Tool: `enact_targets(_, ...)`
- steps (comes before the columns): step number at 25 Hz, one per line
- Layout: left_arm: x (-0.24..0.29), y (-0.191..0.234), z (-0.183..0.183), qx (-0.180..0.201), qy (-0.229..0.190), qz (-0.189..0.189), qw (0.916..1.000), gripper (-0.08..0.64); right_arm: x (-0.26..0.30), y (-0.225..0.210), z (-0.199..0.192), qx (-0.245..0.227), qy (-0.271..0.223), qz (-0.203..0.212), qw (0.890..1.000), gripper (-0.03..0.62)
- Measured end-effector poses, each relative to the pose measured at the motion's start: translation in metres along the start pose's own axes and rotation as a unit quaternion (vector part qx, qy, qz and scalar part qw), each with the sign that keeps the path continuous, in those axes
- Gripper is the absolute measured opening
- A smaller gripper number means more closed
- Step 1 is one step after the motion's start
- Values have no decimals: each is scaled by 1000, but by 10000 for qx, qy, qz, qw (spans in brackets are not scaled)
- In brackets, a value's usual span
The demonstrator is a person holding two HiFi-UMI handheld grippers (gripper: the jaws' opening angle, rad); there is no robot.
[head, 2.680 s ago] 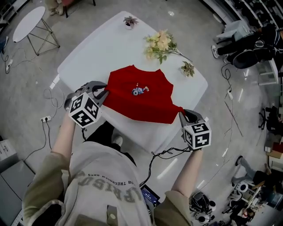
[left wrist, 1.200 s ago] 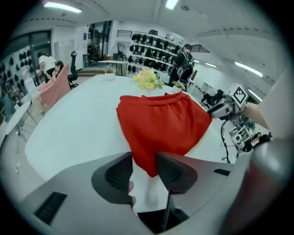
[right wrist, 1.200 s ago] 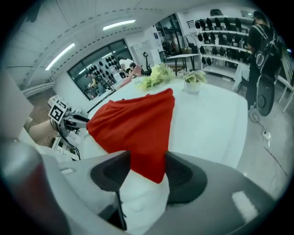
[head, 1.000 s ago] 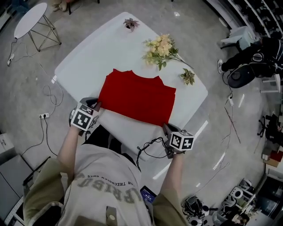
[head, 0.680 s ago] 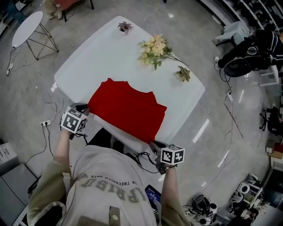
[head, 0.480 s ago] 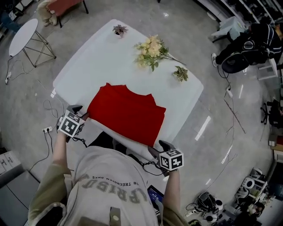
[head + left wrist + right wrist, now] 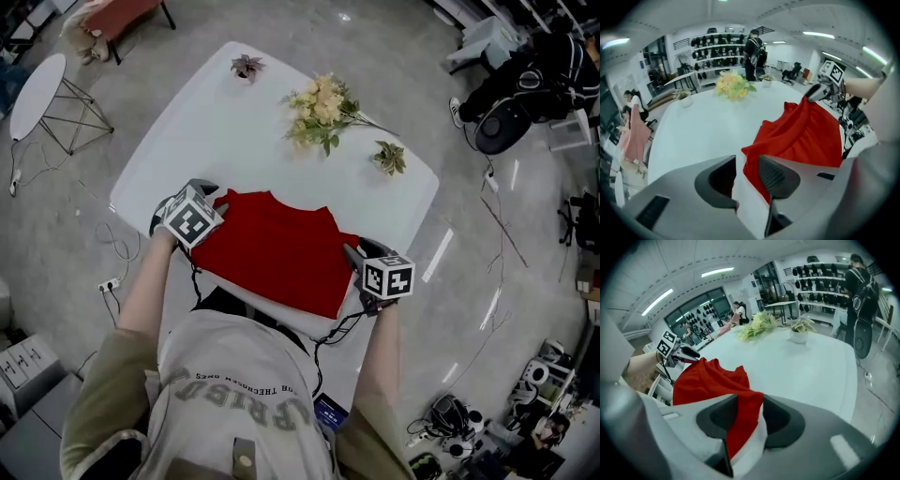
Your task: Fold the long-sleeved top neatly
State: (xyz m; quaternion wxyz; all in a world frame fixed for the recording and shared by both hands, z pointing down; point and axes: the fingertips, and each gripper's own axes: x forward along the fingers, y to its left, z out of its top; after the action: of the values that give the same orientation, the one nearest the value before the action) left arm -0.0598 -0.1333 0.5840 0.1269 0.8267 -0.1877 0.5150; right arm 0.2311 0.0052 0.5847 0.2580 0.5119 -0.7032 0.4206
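**Head view.** The red long-sleeved fabric top (image 7: pixel 272 253) lies flat on the near part of the white square worktop (image 7: pixel 216 112), already brought in to a rough rectangle. One near corner hangs over the near edge. Your left gripper (image 7: pixel 217 194) sits at its far left corner and your right gripper (image 7: pixel 353 253) at its right edge. A bunch of pale yellow artificial flowers (image 7: pixel 317 105) lies well clear, far across the worktop. The top shows no print. The lettering on your grey sweatshirt (image 7: pixel 234 394) is upside down and I cannot read it whole. The gripper cubes carry only black-and-white square patterns.

**Left gripper view.** The jaws of the left gripper (image 7: pixel 747 161) have just been opening and stand about half apart. The top's corner lies between them beside the right jaw, and neither pad presses on it.

**Right gripper view.** The right gripper (image 7: pixel 750 399) has likewise just opened. A strip of red cloth runs between its jaws, unclamped.

For the next fold, I'd judge you should pinch every layer at both corners together. Lift evenly, and lay edge onto edge so that no crease gets dragged in.
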Motion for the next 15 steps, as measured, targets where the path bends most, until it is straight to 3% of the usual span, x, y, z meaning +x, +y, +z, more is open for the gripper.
enact_targets(2, 3, -3, 3, 235, -65, -192, 9995, 52, -5, 5, 8, -166, -59, 36, 9998, 82)
enact_targets(3, 0, 0, 6, 220, -221, -176, 9994, 25, -10, 7, 14, -240, -142, 44, 9996, 55)
enact_targets(7, -19, 39, 28, -177, -907, 379, 9950, 12, -21, 1, 44, -393, -457, -92, 9981, 43)
enact_targets(10, -16, 49, 38, -149, -830, 212, 9962, 12, -15, -3, 66, -369, -565, -56, 9977, 41)
enact_targets(12, -7, 33, 39, 213, -621, -220, 9976, 17, -12, -3, 74, -456, -541, -52, 9975, 41)
enact_targets(13, -2, 22, 36, 422, -445, -460, 9971, 52, -11, -3, 76, -490, -520, -47, 9974, 41)
enact_targets(15, 7, 4, 25, 713, -68, -851, 9938, 188, -9, -4, 78, -527, -474, -29, 9975, 41)
